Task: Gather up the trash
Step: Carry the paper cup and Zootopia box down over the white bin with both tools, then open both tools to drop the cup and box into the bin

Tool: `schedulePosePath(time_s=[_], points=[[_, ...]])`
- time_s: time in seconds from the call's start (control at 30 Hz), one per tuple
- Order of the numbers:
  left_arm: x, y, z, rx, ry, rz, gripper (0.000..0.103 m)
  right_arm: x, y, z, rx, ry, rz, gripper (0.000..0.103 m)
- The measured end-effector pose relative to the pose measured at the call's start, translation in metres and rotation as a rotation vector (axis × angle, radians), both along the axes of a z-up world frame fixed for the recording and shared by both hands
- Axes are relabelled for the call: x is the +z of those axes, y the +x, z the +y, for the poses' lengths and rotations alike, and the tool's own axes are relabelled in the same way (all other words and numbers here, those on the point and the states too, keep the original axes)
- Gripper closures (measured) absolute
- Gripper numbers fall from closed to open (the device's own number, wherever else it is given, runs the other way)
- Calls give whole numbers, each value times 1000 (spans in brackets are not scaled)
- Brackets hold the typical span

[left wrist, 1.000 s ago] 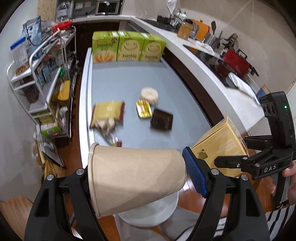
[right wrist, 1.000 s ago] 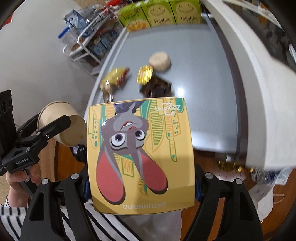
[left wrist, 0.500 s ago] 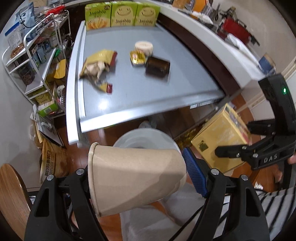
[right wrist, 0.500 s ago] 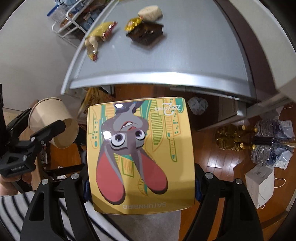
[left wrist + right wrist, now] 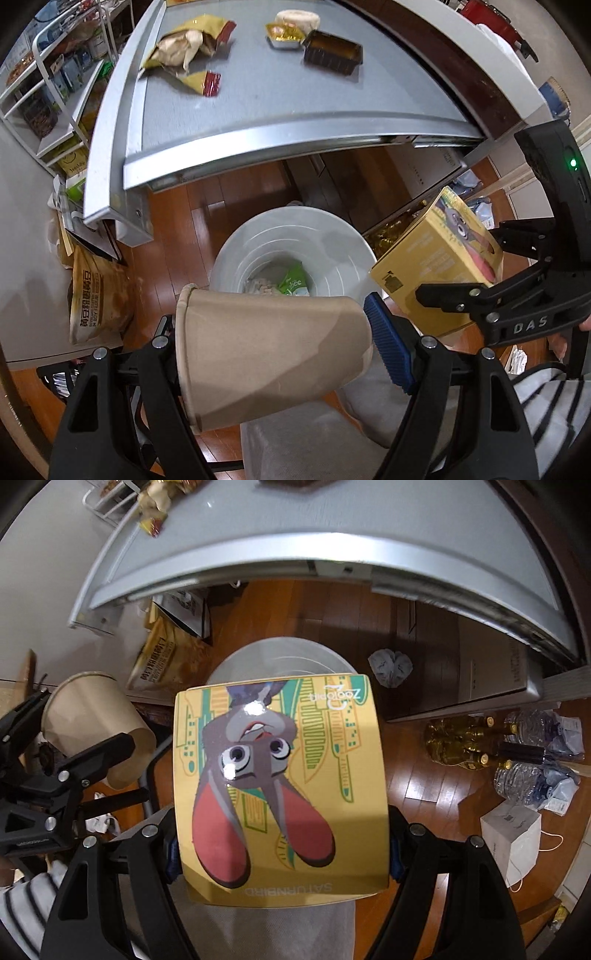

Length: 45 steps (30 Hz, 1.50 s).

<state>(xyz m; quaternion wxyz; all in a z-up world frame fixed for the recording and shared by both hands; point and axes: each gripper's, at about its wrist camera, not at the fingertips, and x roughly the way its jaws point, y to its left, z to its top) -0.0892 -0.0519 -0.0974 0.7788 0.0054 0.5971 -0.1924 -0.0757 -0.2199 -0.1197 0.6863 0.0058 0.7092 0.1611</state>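
While clamped in right tool (image 5: 282,843), yellow box (image 5: 280,786): "SATURNBIRD", "Zootopia".

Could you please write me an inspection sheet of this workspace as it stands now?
Surface: grey table, metal-edged.
Job's things: paper cup in left claw; yellow box in right claw; both near the white bin, which holds some trash.
Clutter: torn snack bag, dark tray, foil wrapper on table.
Grippers: both shut on their items.
Cables: nothing seen.
Surroundings: wood floor, bottles, brown sack, wire rack.
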Motion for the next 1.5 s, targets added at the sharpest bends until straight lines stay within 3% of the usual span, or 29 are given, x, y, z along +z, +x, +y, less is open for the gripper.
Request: schedulePosePath(time_s=[0.33, 0.77, 1.13, 1.2, 1.27, 1.5], points=[[-32, 7, -1, 6, 37, 43, 25, -30, 4, 8, -7, -58, 29, 27], [-52, 18, -9, 15, 86, 80, 25, -57, 10, 16, 6, -112, 52, 27], [-59, 23, -8, 17, 96, 96, 23, -59, 13, 20, 35, -136, 36, 25], [-59, 24, -7, 25, 91, 109, 14, -57, 13, 19, 36, -164, 25, 17], [-58, 24, -3, 38, 87, 104, 11, -54, 14, 17, 33, -172, 13, 14], [-53, 18, 5, 57, 78, 113, 11, -37, 12, -2, -13, -120, 9, 11]])
